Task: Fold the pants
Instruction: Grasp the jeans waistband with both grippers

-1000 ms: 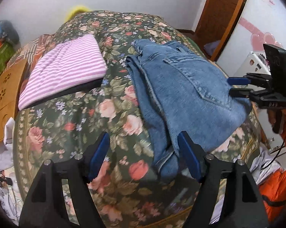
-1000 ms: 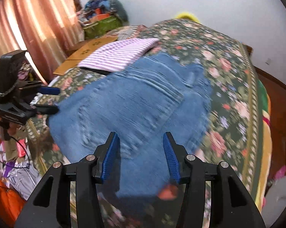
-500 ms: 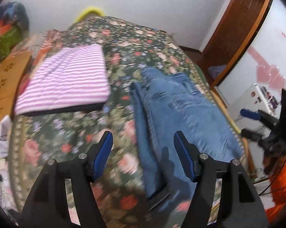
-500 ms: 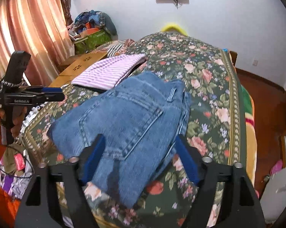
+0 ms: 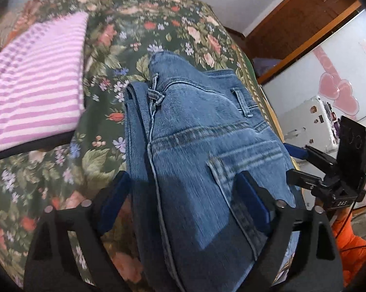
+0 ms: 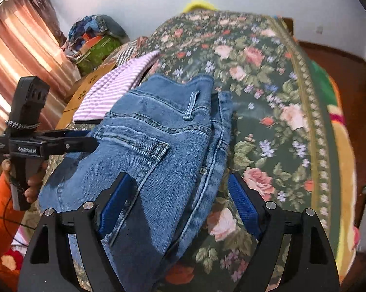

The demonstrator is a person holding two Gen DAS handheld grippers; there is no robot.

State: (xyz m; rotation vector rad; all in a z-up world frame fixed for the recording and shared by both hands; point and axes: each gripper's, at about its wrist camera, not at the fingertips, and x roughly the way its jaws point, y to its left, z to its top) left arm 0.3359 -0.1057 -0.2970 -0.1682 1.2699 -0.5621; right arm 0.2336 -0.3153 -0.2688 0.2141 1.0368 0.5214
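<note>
The jeans (image 5: 200,146) lie on the floral bedspread (image 5: 105,48) as a compact folded bundle, back pocket and waistband loops facing up, with layered edges stacked along one side, so the folding looks largely done; I judge that only a last fold, or some squaring and smoothing of the bundle, may be left. The left gripper (image 5: 183,204) has its blue pads spread wide with the near end of the bundle between and just ahead of them, gripping nothing that I can see. The right gripper (image 6: 179,204) is likewise spread, its pads straddling the bundle's near corner, one pad over denim and the other over bare bedspread just beside the folded edge; whether either pad touches cloth is not clear. Each gripper appears in the other's view, off to the side of the bundle. A folded striped cloth (image 5: 34,80) lies beyond the left gripper's fingers, well to their left and apart from the jeans, and seems no part of this step
</note>
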